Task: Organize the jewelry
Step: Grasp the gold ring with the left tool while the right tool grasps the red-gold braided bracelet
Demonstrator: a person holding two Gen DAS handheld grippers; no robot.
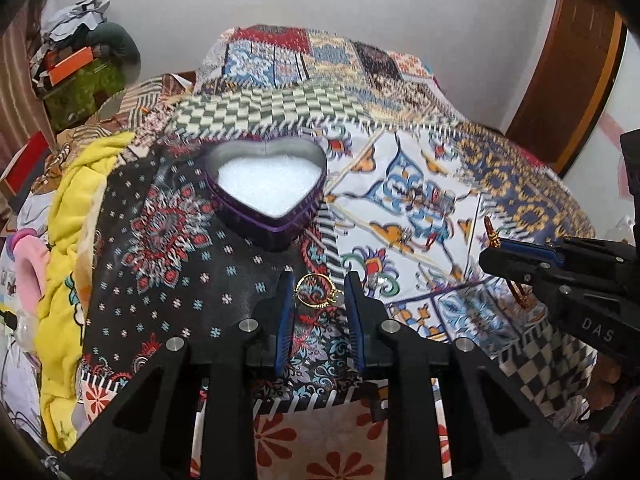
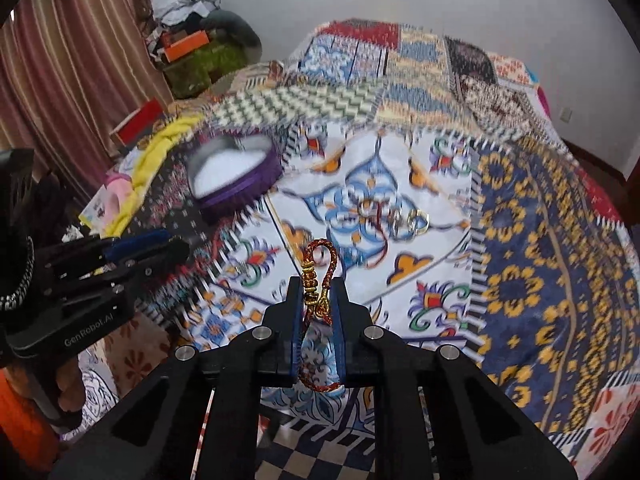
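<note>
A bed under a patchwork quilt of many prints [image 1: 420,184] carried the work, with an open purple heart-shaped tin lined in white foam [image 1: 266,184] resting on the quilt's dark floral panel. The left tongs [image 1: 319,292] stood parted around a thin gold hoop earring [image 1: 316,290] lying flat on the cloth, gripping nothing; the tin lay straight ahead of them, nearer to this hand than to the other. The right tongs [image 2: 318,300] were clenched on a braided red-and-gold cord bracelet [image 2: 320,276], its looped end pointing forward past the tips and its tail hanging below, with the tin well off to their left. Small rings [image 2: 400,218] waited on the white panel beyond
</note>
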